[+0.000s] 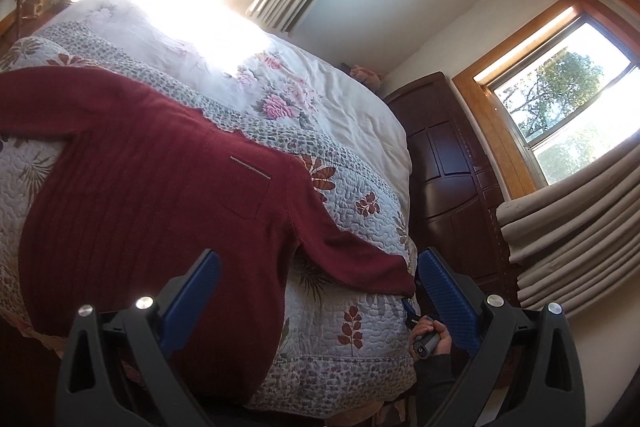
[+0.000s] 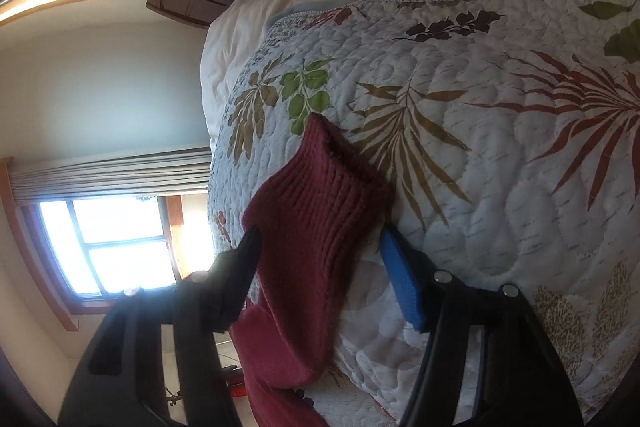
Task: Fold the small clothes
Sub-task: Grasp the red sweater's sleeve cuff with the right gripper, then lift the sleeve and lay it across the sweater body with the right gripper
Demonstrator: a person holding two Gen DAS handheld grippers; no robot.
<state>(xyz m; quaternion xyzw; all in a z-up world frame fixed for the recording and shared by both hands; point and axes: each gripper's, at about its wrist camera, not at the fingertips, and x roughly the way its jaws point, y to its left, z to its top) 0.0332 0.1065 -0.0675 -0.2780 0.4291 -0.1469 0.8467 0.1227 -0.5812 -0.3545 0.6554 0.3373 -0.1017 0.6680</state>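
Sunlit and curtained, the bedroom holds a bed (image 1: 360,311) under a leaf-print quilt, and a maroon sweater (image 1: 132,195) lies spread flat across it near the foot edge, laid out so the sleeves can be turned in. One sleeve (image 1: 352,263) trails to the bed's side edge. The right gripper (image 2: 320,259) has its fingers spread around that sleeve's cuff (image 2: 328,187), not yet pinched, apparently lining up a grasp. The left gripper (image 1: 320,287) hangs above the body with fingers wide apart, holding nothing.
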